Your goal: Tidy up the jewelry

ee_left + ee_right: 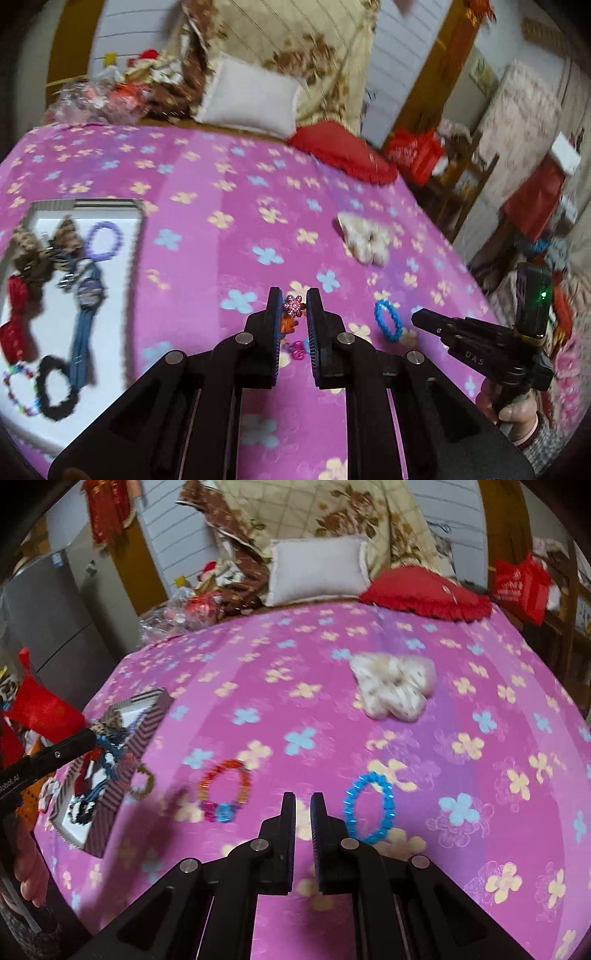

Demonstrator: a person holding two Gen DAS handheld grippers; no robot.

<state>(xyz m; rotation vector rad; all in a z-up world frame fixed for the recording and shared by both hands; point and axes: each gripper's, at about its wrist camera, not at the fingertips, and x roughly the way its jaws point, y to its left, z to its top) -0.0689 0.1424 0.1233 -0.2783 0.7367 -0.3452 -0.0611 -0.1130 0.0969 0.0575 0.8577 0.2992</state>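
My left gripper (294,308) is nearly closed around an orange-and-pink beaded bracelet (294,306) with a snowflake charm, just above the pink bedspread; the same bracelet lies flat in the right wrist view (223,792). A blue beaded bracelet (388,319) (369,806) lies to its right. A cream scrunchie (365,238) (393,686) lies farther back. A white tray (122,236) (110,794) at the left holds a blue watch (86,314), a purple bracelet (105,238), bows and hair ties. My right gripper (303,801) is narrowly open and empty beside the blue bracelet.
A gold ring bracelet (142,781) lies beside the tray. A white pillow (251,98), a red cushion (343,153) and a floral quilt (295,44) sit at the head of the bed. Red bags (415,153) and furniture stand to the right.
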